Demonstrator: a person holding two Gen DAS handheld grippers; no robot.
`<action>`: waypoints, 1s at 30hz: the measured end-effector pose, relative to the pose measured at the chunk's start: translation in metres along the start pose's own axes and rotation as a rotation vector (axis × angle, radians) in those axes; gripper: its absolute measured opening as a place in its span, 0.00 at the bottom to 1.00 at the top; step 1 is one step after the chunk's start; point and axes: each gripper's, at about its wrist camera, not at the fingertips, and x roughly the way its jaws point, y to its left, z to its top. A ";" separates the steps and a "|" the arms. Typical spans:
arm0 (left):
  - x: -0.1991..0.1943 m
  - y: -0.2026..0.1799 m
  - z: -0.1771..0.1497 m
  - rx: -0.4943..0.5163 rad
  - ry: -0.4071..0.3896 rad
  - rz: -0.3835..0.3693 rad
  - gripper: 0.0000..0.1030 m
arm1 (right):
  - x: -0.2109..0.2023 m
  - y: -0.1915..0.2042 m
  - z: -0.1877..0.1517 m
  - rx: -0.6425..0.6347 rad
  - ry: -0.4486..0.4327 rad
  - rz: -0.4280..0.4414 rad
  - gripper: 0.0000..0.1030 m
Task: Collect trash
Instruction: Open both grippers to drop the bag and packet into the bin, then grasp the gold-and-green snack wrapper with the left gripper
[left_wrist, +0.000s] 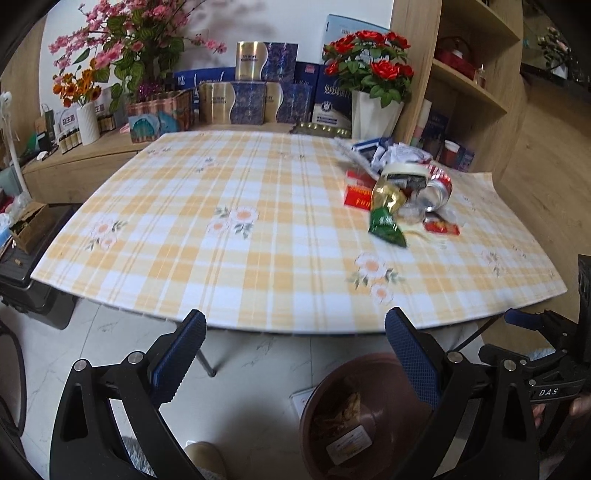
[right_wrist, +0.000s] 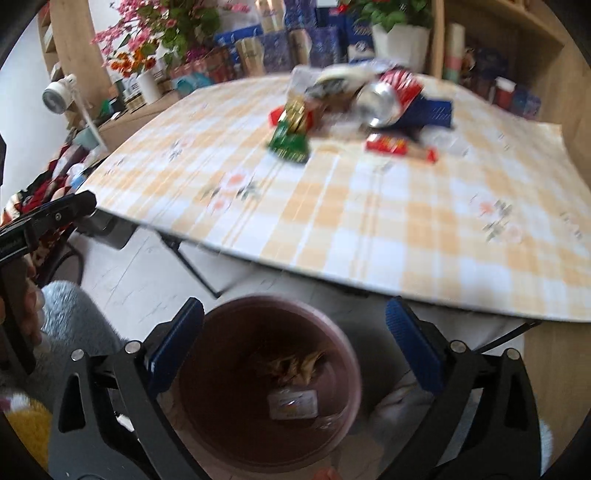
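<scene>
While both tools hang spread and empty, right tool (right_wrist: 295, 347) over the round brown plastic bin (right_wrist: 343, 354), left tool (left_wrist: 295, 354) beside: drop step done; next, reach to the crumpled wrapper-and-can heap (right_wrist: 354, 107) on the checked surface (right_wrist: 369, 221).

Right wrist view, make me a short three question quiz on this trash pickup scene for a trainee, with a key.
1. True or false: the right hand-held gripper is open with nothing between its fingers.
2. What lies on its side in the trash pile on the table? A) drink can B) glass bottle C) ceramic mug
3. Fill in: the brown bin stands on the ____, below the table's near edge, and already holds some wrappers.

Key: 1 true. 2 A, the drink can. 3 floor.
</scene>
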 end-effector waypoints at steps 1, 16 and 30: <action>0.000 -0.002 0.004 0.000 -0.007 -0.005 0.92 | -0.002 -0.002 0.004 0.004 -0.012 -0.013 0.94; 0.004 -0.036 0.044 0.080 -0.056 -0.058 0.92 | -0.015 -0.046 0.039 0.120 -0.041 0.001 0.94; 0.030 -0.052 0.052 0.105 -0.011 -0.090 0.92 | -0.014 -0.062 0.057 0.111 -0.012 -0.095 0.94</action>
